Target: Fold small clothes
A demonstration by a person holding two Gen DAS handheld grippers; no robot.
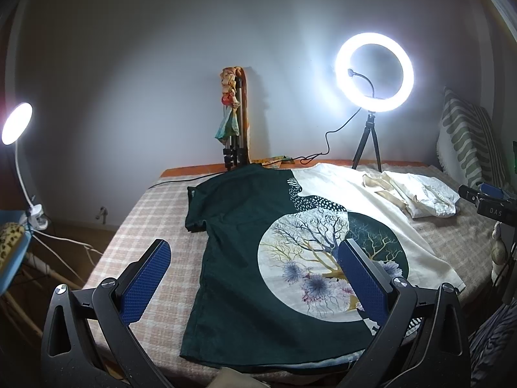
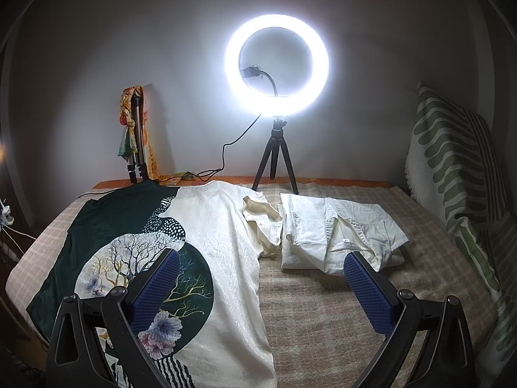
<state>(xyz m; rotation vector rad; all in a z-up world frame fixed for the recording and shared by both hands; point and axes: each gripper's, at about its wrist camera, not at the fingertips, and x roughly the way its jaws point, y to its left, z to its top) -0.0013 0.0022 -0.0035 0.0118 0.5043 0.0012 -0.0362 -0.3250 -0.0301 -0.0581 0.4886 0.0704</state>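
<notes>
A short-sleeved shirt (image 1: 245, 258), half dark green and half cream with a round tree-and-flower print, lies spread flat on the checked bed cover (image 1: 145, 223). In the right wrist view the same shirt (image 2: 219, 242) fills the left half of the bed. A folded white shirt (image 2: 336, 232) lies to its right, also visible as the white shirt (image 1: 426, 197) at the far right. My left gripper (image 1: 255, 278) hovers open over the shirt's lower part. My right gripper (image 2: 261, 284) is open above the cream side's edge. Neither holds anything.
A lit ring light on a small tripod (image 2: 276, 64) stands at the bed's far edge, its cable trailing left. A folded tripod with cloth draped on it (image 1: 234, 119) leans on the wall. A striped cushion (image 2: 452, 161) stands at right. A clip lamp (image 1: 17, 123) shines at left.
</notes>
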